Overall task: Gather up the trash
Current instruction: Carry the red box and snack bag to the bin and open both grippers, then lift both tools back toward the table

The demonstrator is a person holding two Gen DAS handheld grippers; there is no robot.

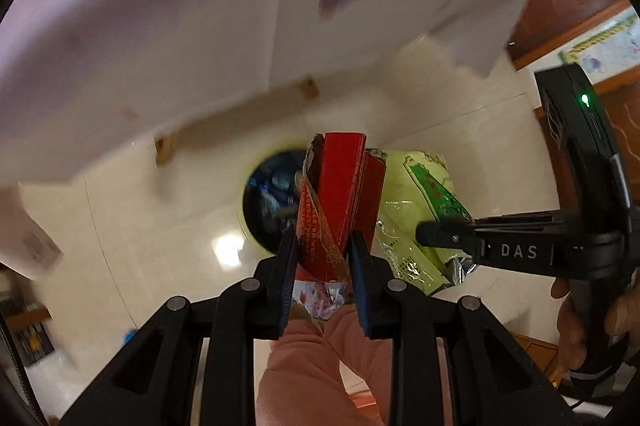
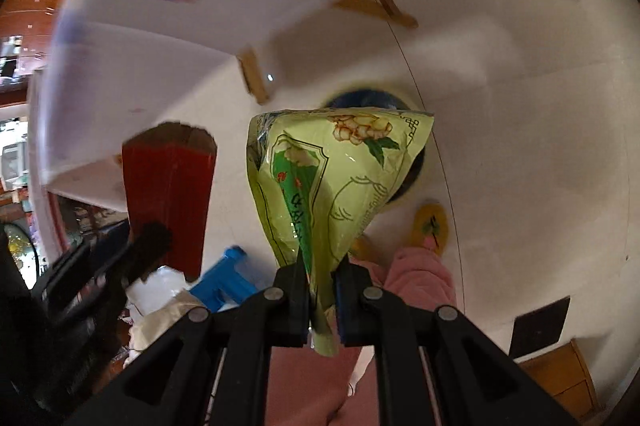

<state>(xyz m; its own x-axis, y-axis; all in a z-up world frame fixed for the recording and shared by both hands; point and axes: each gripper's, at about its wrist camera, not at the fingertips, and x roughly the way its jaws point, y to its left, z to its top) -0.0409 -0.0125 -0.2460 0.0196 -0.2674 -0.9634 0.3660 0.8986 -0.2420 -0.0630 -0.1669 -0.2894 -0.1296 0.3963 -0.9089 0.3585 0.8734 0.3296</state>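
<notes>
Floor: glossy cream tile floor below, with a blurred white counter edge overhead.
Bin: round yellow-rimmed bin with dark inside sits on the tiles right under both hands.
Left gripper: clamped on a flattened red cardboard carton with crinkled clear film, hanging over the bin.
Right gripper: pinched tight on a yellow-green printed plastic snack bag, just beside the carton, above the bin.
Person: pink trouser leg and yellow slipper beside the bin.
</notes>
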